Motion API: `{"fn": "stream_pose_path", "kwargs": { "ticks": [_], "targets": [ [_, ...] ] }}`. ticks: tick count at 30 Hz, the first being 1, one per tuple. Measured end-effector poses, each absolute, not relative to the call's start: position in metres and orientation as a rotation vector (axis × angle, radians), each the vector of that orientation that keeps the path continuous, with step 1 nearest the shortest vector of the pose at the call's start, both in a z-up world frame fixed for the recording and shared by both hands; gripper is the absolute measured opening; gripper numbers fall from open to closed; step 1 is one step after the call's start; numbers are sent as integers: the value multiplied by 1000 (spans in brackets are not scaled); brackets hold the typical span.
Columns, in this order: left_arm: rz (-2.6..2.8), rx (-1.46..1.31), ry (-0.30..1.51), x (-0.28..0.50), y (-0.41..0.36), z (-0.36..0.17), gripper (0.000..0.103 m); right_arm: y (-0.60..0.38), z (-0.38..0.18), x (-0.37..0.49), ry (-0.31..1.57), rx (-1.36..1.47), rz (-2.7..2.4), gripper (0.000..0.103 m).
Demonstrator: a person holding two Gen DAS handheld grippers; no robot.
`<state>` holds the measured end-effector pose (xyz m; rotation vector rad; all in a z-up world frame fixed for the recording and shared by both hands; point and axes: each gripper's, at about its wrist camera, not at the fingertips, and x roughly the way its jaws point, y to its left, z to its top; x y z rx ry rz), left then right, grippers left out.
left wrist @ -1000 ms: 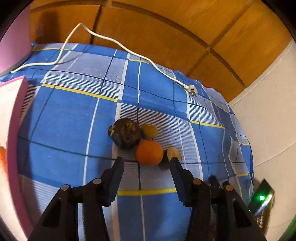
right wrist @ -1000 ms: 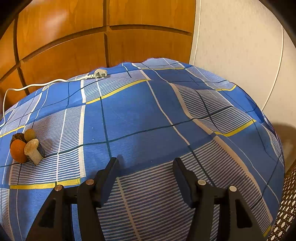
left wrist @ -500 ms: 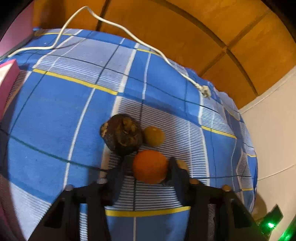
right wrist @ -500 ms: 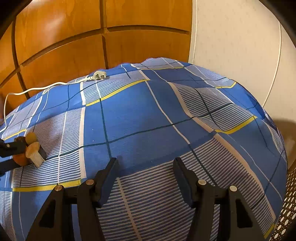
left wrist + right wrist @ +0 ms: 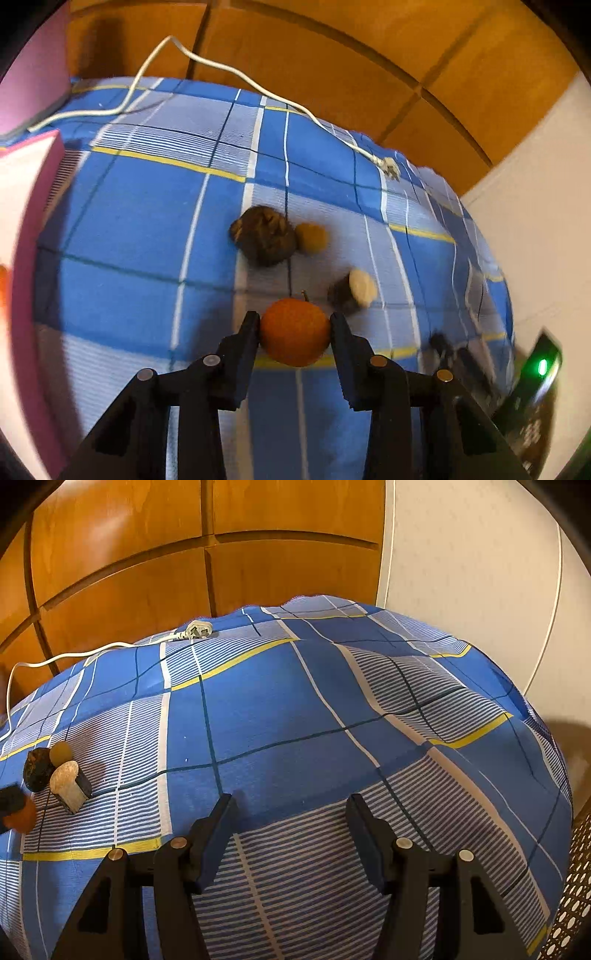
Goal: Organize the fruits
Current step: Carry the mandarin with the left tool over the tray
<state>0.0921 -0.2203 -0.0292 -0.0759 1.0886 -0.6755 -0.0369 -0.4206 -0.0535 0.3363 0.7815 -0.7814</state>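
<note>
Fingers of the left gripper pinch the orange at its sides, above the checked cloth; a round skin may slip free. Right wrist view: right gripper half-spread, empty, well apart from the remaining fruits.

Checked bedsheet — fruits, white cable
</note>
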Motion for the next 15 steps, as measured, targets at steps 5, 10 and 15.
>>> {"fn": "stream_pose_path", "kwargs": {
  "ticks": [5,10,15],
  "targets": [
    [-678,2,1056,59,-192,-33,39,-421,-54,-37,782,335,-782,63],
    [-684,47,1007,40,-178,-37,40,-420,-54,-37,783,333,-783,63],
    [-706,22,1018,42,-180,-45,40,-420,-54,-37,783,334,-783,63]
  ]
}}
